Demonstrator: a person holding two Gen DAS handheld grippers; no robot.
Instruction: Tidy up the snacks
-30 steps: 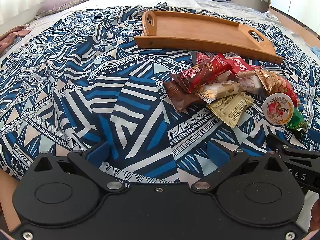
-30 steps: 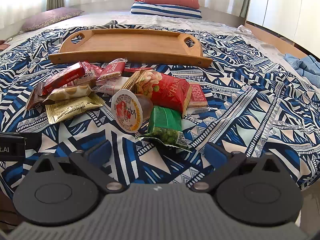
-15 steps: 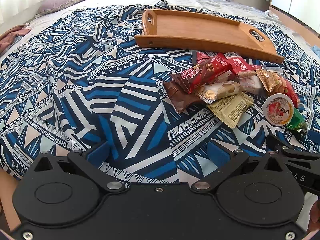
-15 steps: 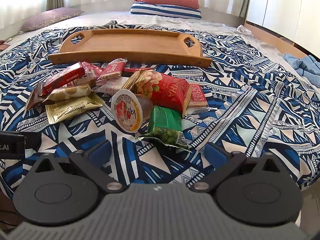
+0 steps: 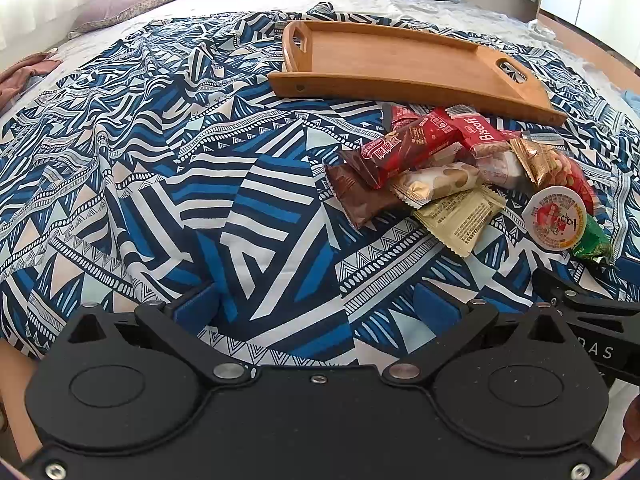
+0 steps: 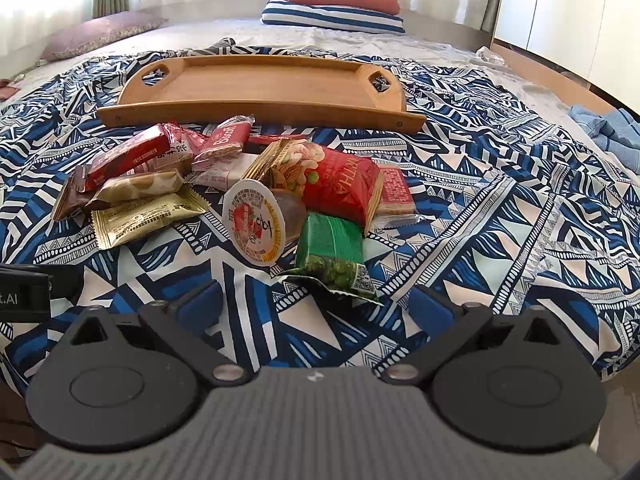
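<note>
since nothing is gripped yet, the step in hand looks like the first pick from the snack pile (image 6: 240,184), which lies on the patterned bedspread (image 5: 160,160) just in front of the bare wooden tray (image 6: 260,84). right claw (image 6: 316,308) hangs low near the bed edge, blue fingers spread wide, nothing between them. left claw (image 5: 316,308) the same: wide apart, empty, pointed at bare bedspread with the pile off to its right.

to do it well, my judgement: take the outliers first. green pea packet (image 6: 334,256) is nearest the right claw and lies mostly free of the heap; close on its body, not the crinkled end flap. jelly cup (image 6: 254,224) is tipped on its side, lid facing the camera, and may roll. foil packets overlap, so lifting a lower one would drag the others.

right view shows the red nut bag (image 6: 340,184) in full, and a blue garment (image 6: 608,128) at far right. left view shows the brown wrapper (image 5: 356,196) at the pile's left end more plainly, and the other claw's black body at right.
</note>
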